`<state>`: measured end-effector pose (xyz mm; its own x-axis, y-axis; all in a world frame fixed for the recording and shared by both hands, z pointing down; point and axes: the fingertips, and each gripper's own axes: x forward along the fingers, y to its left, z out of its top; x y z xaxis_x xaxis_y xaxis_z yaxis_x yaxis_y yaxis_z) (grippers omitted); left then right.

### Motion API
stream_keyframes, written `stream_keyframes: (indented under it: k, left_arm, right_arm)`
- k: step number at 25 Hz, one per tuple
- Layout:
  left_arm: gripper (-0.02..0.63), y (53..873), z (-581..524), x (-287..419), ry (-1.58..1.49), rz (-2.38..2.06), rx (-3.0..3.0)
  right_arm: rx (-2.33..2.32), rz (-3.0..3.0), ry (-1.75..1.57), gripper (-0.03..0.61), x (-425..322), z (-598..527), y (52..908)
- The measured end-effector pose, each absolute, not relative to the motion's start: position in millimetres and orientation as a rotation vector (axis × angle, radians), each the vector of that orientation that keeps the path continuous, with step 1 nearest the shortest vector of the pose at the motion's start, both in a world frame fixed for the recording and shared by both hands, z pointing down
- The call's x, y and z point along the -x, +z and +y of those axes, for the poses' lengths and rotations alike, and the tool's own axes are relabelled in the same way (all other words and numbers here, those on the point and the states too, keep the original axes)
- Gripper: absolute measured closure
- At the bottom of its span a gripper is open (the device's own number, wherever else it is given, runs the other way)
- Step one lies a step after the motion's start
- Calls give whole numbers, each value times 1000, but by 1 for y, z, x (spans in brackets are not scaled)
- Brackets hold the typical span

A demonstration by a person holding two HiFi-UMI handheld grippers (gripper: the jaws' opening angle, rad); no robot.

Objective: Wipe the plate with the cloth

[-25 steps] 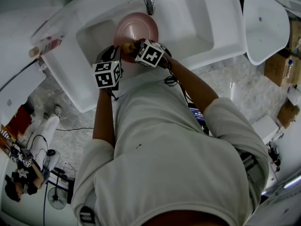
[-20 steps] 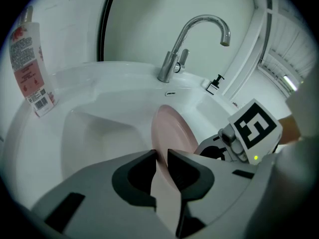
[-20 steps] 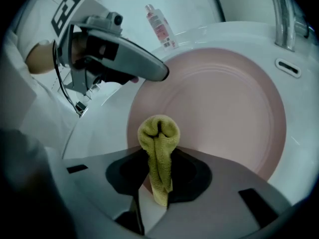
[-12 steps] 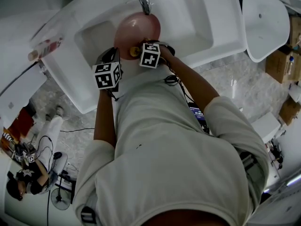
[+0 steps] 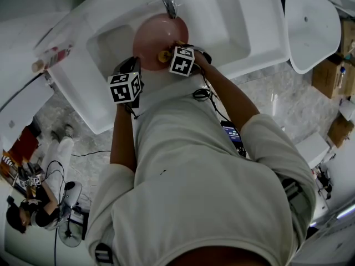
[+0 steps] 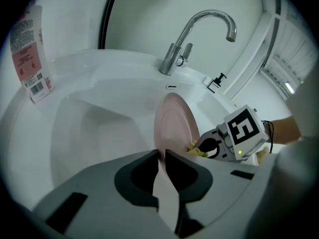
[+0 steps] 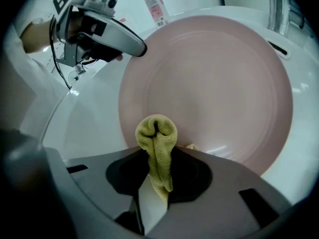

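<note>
My right gripper (image 7: 158,156) is clenched on the cloth (image 7: 156,133). It's a yellow-green fold that sticks out past the jaw tips and presses against the lower part of the plate (image 7: 214,83), on its face. My left gripper (image 6: 162,157) is clamped on the plate's rim, with the thin edge pinched between its jaws. In the right gripper view that hold sits at the plate's upper left rim, apart from the cloth.

The plate is pink and round. I have it tipped up on edge rather than lying flat, with its face turned toward the right gripper. In the head view both grippers crowd the plate's near side, close to each other, the left one just left of the plate.

Around the plate is the white sink (image 5: 111,43), and the plate is held inside its basin. The chrome faucet (image 6: 199,29) rises just beyond the plate's far rim, its spout curving over toward it. Well to the plate's left, a bottle (image 6: 31,59) with a red-and-white label is at the sink's edge.
</note>
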<state>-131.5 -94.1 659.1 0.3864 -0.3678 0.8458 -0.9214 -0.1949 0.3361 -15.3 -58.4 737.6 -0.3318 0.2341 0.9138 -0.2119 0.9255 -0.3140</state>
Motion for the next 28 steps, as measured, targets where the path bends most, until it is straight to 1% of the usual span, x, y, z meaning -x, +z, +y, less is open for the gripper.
stream_keyframes:
  k: [8,16,19,22,28]
  left_arm:
    - [558,659,-94,127,779,-1117,-1772]
    - [554,651,-95,120,769,-1103,-1810]
    - [551,650,-94,117,780,-1092,-1827]
    - [551,648,-95,115,798,-1088,-1841]
    - [545,646,-94,113,815,-1080,-1860]
  right_arm:
    - [-193,-1876,625,485,-8,-92,743]
    - [-621,-1927,966,483,-29,-164,733]
    - [-715,-1920,1072,483,-33,-177,732]
    - [-767,-1918,1080,483,-33,-187,728]
    - [-797,-1941,969,483,-14,-203,715]
